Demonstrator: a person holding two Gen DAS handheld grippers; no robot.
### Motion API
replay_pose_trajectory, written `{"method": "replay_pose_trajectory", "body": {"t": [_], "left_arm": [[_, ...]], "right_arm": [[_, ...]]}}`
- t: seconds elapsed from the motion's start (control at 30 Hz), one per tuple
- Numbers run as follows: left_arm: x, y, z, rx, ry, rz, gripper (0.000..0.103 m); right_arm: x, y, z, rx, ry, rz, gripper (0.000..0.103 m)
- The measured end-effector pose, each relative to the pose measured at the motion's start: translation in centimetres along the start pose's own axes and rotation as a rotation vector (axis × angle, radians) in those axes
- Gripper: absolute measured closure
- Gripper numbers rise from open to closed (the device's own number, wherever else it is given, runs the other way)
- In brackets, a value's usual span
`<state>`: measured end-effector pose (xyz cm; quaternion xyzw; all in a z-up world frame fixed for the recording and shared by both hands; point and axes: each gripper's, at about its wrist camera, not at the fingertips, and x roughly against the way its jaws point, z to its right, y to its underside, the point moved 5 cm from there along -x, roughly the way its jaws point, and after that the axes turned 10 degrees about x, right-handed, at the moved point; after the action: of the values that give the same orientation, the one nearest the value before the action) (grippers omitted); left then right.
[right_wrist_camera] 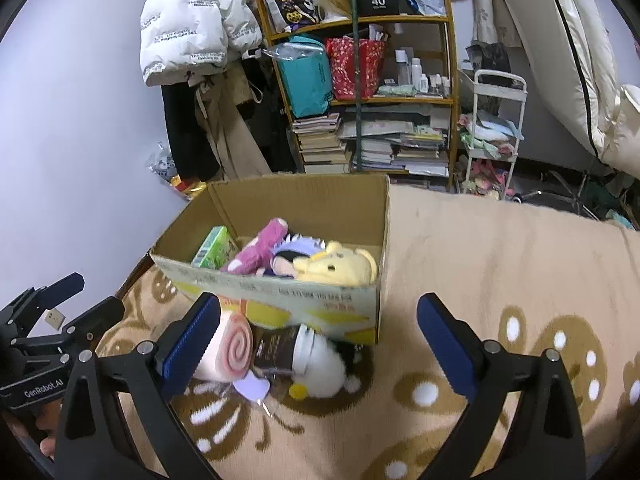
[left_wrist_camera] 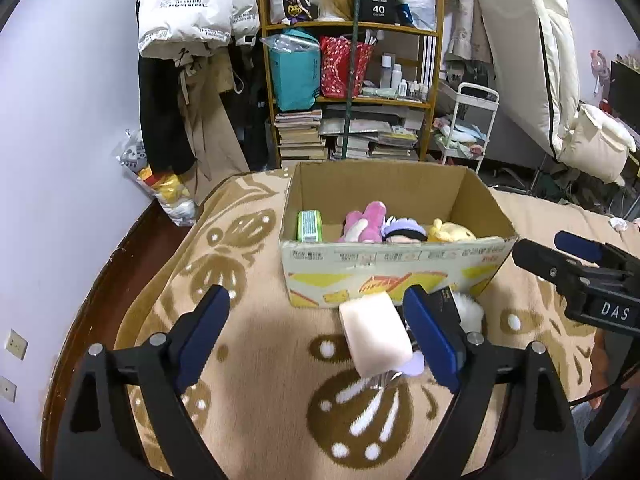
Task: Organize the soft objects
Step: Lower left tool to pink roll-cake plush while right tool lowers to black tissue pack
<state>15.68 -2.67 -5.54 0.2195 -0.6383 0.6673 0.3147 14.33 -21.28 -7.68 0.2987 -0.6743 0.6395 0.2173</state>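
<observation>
The box (left_wrist_camera: 394,268) stands on the patterned blanket (left_wrist_camera: 256,420) and is the landmark here. Inside it, from left to right, lie a green pack (left_wrist_camera: 309,226), a pink plush (left_wrist_camera: 366,222), a doll with a purple frill (left_wrist_camera: 402,232) and a yellow plush (left_wrist_camera: 452,233).

The left gripper (left_wrist_camera: 316,340) is in front of the box, its jaws spread wide and grasping nothing. Between them, nearer the right finger, lies a pink roll toy (left_wrist_camera: 376,336) (its end shows a spiral in the right wrist view), close to the front wall of the box. Just right of the roll, also before the box, lie a dark cup (right_wrist_camera: 280,350) and a white plush (right_wrist_camera: 320,364).

The right gripper (right_wrist_camera: 320,342) is before the right front corner of the box, also released and wide, holding nothing.
</observation>
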Motion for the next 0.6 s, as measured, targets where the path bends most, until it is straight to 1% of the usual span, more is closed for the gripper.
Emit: {"method": "replay_pose_trajectory", "body": {"t": [0.17, 0.33, 0.6], "left_arm": [[-0.9, 0.5, -0.1, 0.004, 0.004, -0.036, 0.015], [-2.1, 0.7, 0.4, -0.012, 0.014, -0.066, 0.015], [-4.2, -0.3, 1.1, -0.003, 0.050, -0.093, 0.015]], "right_arm": [[-0.8, 1.8, -0.4, 0.013, 0.014, -0.049, 0.000], [-2.0, 2.2, -1.0, 0.039, 0.018, -0.071, 0.000], [-3.6, 3.0, -1.9, 0.081, 0.033, -0.108, 0.000]]}}
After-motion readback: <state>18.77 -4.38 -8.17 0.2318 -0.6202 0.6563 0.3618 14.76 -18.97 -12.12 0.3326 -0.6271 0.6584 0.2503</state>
